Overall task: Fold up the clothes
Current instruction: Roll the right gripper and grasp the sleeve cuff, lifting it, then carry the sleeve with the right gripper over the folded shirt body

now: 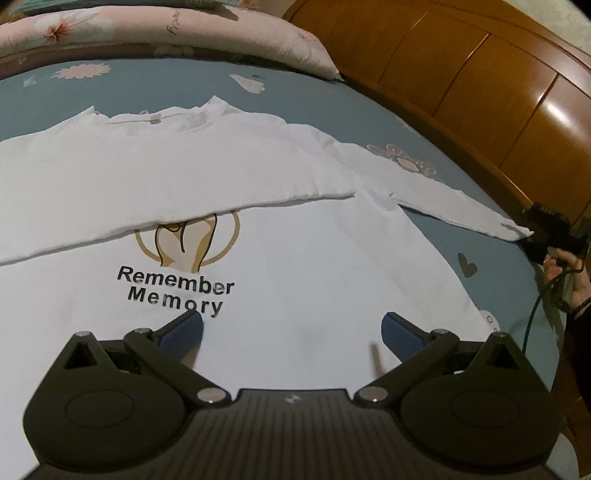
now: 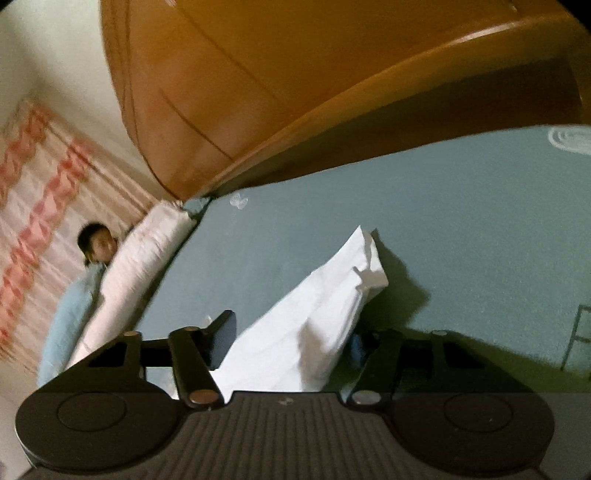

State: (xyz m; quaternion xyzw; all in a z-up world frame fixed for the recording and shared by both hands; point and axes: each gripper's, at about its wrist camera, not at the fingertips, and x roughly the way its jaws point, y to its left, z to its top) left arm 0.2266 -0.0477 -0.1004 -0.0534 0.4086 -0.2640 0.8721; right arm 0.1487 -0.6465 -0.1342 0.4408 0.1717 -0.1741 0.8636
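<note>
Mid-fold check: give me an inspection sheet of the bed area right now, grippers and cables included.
Surface: blue bedsheet, flower print.
Job's things: white shirt lies flat, print up; one sleeve folded across the chest, other sleeve stretched out.
Clutter: nothing seen.
Grippers: left gripper open over the shirt; right gripper has the sleeve end between its fingers; grip unclear.
Cables: cable beside the right hand.
Surroundings: wooden headboard, pillow.

Home bedroom, blue floral bedsheet (image 1: 147, 85), wooden headboard (image 1: 480, 92), pink quilt (image 1: 166, 33), patterned curtain (image 2: 33, 206)

shirt (image 1: 295, 240): white, black lettering (tan emblem) | bedsheet (image 1: 166, 85): teal, floral | headboard (image 1: 480, 92): orange-brown wood
</note>
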